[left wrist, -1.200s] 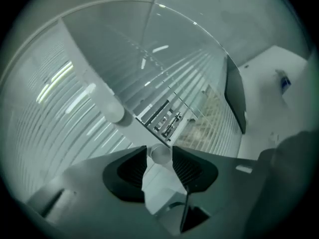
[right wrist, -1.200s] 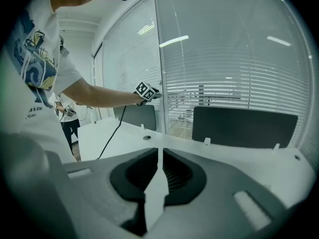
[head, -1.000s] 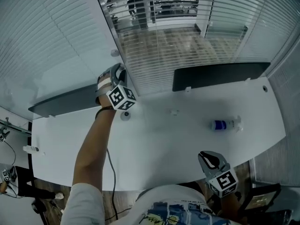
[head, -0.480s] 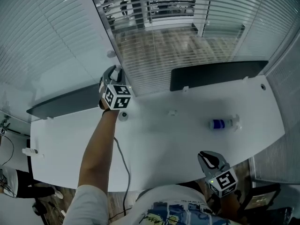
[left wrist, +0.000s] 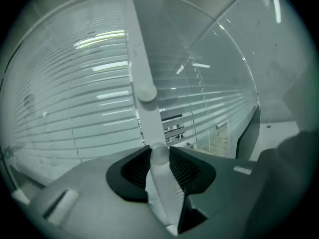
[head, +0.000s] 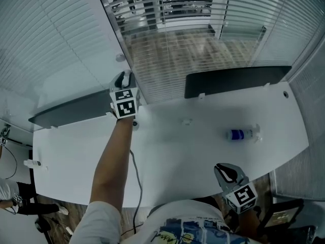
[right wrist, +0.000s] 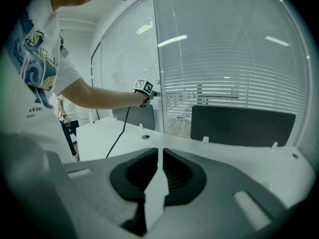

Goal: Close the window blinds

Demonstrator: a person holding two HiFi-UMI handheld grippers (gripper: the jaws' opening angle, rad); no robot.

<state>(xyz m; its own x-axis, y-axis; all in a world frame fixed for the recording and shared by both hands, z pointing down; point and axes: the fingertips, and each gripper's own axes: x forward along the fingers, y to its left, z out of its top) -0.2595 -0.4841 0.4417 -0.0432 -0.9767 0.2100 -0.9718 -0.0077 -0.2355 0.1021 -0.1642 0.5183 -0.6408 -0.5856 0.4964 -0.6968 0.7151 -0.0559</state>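
Window blinds (head: 167, 60) hang behind the glass beyond the white desk (head: 177, 151). The centre pane's slats are tilted open enough for the room beyond to show through. The pane to the left reads almost solid. Slat angle appears to be set by a small round control knob (left wrist: 159, 154) on the white frame post (left wrist: 141, 59). A second, similar knob (left wrist: 146, 91) sits higher on the same post.

Left gripper (head: 125, 79): the jaws have just been closing and now pinch the lower knob, one ribbed pad on each side. Right gripper (right wrist: 160, 156): jaws together on nothing, held idle over the near desk edge.

Likely faults from this position:
- Slip. The knob is smooth, hard and rounded, and the pads cover little of it. Rolling the wrist off the knob's axis would probably walk the pads off.
- Wrong direction. A turn the opposite way would open the slats further.
- Overtravel. Forcing the knob past its stop could strain the mechanism.
- Contact. The glass lies just beside the jaws and could be struck.

Materials: the slats are thin, flat, pale horizontal strips. The glass is glossy and reflects ceiling lights. The pads are black and ribbed. The desk top is smooth and white, with matte dark divider panels (head: 236, 80) along its far edge. A small bottle (head: 242, 134) lies on the desk.
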